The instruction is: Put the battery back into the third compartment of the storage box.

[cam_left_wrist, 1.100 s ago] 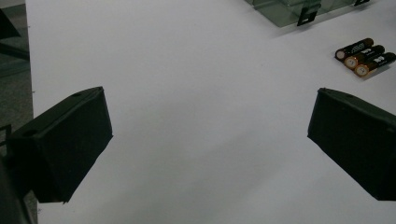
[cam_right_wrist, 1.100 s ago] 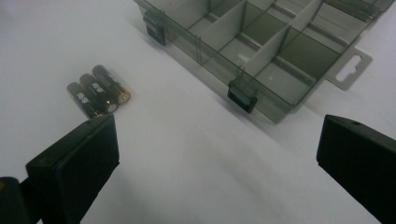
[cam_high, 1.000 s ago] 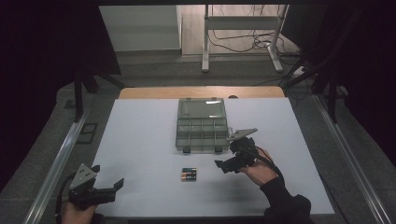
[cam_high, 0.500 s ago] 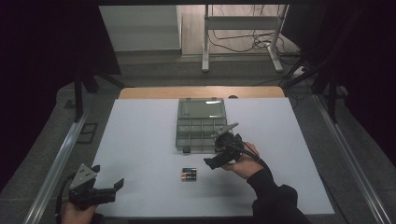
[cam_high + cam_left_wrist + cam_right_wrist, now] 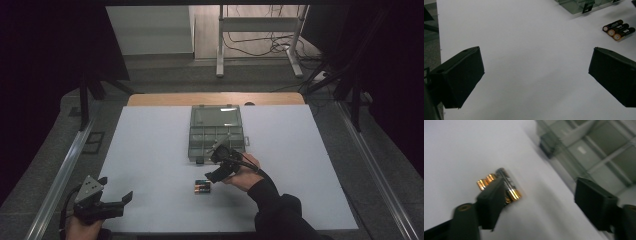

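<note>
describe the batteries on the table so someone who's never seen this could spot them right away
On the white table, look just in front of the clear box. The batteries are three small black-and-gold cylinders lying side by side, the only loose items on the sheet.

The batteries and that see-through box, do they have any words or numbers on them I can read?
None can be read.
Batteries: faint print along the black and gold sides, too small to read; blurred in the right gripper view.
Clear compartment box: a small pale label inside, too blurred to read.
White table: no writing.
</note>
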The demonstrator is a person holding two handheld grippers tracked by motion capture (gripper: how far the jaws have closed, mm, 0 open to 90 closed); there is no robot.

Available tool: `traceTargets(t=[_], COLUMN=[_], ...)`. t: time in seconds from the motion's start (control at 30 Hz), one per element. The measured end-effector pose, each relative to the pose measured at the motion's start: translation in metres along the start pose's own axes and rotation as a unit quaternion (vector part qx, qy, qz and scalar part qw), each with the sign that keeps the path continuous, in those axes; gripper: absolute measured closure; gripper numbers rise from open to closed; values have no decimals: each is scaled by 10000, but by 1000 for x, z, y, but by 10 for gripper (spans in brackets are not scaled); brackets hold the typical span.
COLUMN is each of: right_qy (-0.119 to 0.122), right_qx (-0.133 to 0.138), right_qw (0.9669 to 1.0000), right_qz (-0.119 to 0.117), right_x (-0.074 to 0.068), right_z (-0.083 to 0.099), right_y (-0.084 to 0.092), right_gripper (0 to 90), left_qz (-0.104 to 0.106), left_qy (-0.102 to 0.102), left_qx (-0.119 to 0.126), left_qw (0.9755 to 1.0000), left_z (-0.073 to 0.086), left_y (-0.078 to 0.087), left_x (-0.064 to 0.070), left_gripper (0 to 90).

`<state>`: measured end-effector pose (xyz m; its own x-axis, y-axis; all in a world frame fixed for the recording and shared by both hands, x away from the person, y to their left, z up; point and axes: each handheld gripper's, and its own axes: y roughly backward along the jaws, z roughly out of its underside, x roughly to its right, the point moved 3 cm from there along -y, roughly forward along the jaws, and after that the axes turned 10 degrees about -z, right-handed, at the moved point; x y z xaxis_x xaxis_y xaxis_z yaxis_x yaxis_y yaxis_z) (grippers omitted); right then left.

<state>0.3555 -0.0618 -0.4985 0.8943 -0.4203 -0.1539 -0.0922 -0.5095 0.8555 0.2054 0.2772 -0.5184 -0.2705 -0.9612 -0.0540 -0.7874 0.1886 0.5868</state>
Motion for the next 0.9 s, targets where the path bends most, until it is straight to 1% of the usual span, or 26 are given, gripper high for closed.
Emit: traceTargets(t=[0.03,0.07,0.1,0.13,0.17,0.2,0.23,0.3,0.4,0.43,0.53,0.67,0.7,0.73,0.77,0.8,0.83,0.87,0.9], right_qy=[72,72,99,99,94,82,101,130,244,244,293,313,348,344,400,400,503,503,573], right_qx=[-97,-97,-186,-186,-209,-244,-290,-313,-412,-412,-491,-520,-569,-584,-666,-666,-750,-750,-744], right_qw=[9998,9998,9995,9995,9993,9991,9988,9986,9980,9980,9974,9967,9962,9963,9957,9957,9950,9950,9949], right_qz=[-141,-141,-228,-228,-285,-350,-394,-396,-424,-424,-444,-536,-563,-531,-503,-503,-417,-417,-378], right_x=[-3,-3,-4,-4,-4,-5,-6,-6,-8,-8,-9,-9,-9,-9,-9,-9,-7,-7,-7], right_z=[-3,-3,-4,-4,-4,-5,-6,-6,-7,-7,-7,-7,-7,-8,-7,-7,-6,-6,-6], right_y=[-6,-6,-11,-11,-13,-17,-21,-22,-29,-29,-34,-39,-40,-41,-45,-45,-48,-48,-48], right_gripper=[338,338,386,386,406,427,468,483,547,547,584,625,636,652,677,677,733,733,755], left_qz=[0,0,0,-1,0,3,5,3,2,1,3,7,7,8,9,10,12,14,17], left_qy=[-5,-5,-8,-11,-19,-26,-32,-41,-47,-49,-51,-48,-49,-48,-49,-49,-47,-46,-42], left_qx=[0,0,0,1,0,-2,-4,-8,-7,-6,-5,-3,-3,-2,-2,-2,0,0,3], left_qw=[10000,10000,10000,10000,10000,10000,10000,10000,10000,10000,10000,10000,10000,10000,10000,10000,10000,10000,10000], left_z=[0,0,0,0,0,0,0,0,0,0,0,0,0,0,0,0,0,0,0], left_y=[0,0,0,0,0,0,0,0,0,0,0,0,0,0,0,0,0,0,0], left_x=[0,0,0,0,0,0,0,0,1,1,1,1,1,1,1,1,1,0,0], left_gripper=[4,4,4,4,4,5,6,6,7,7,8,7,8,8,8,8,8,8,8])
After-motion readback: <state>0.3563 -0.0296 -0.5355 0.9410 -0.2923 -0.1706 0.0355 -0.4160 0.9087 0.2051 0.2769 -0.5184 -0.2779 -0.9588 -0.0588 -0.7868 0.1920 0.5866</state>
